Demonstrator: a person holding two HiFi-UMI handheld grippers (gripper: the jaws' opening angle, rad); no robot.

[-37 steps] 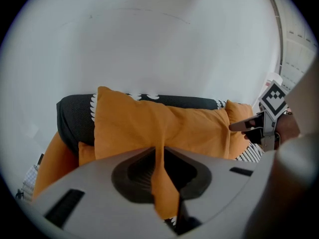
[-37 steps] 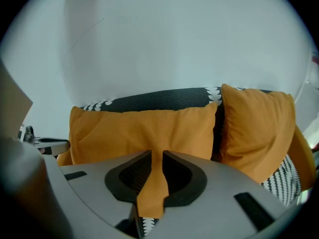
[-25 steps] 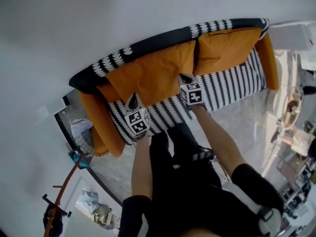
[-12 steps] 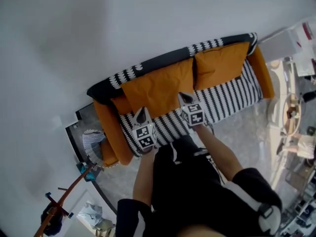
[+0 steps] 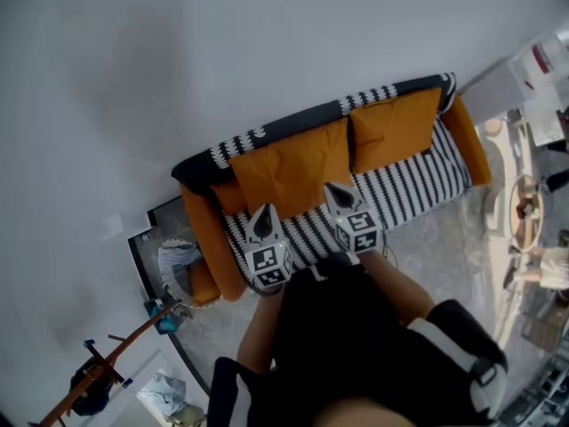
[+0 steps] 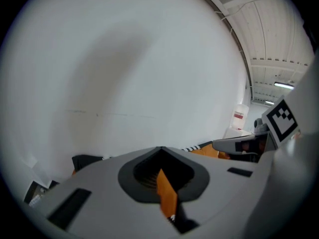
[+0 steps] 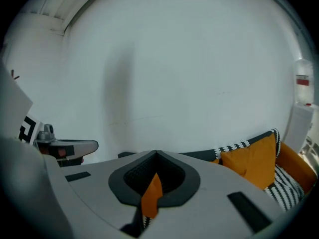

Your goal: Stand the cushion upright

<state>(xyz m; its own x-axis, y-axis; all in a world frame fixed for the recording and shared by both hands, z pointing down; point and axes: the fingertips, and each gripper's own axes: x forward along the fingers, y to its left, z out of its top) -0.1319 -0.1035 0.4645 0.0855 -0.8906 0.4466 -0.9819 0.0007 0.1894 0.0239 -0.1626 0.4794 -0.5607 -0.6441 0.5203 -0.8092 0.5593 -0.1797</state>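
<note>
Orange cushion [image 5: 289, 172] on striped sofa [image 5: 418, 181]; left gripper [image 5: 264, 213], right gripper [image 5: 332, 189] jaws clenched on its fabric.

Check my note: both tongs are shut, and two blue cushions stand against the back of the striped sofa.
One slip: the left cushion and right cushion are orange, not blue; the head view shows it. Left tongs and right tongs are shut, and both cushions stand against the back of the striped sofa.
</note>
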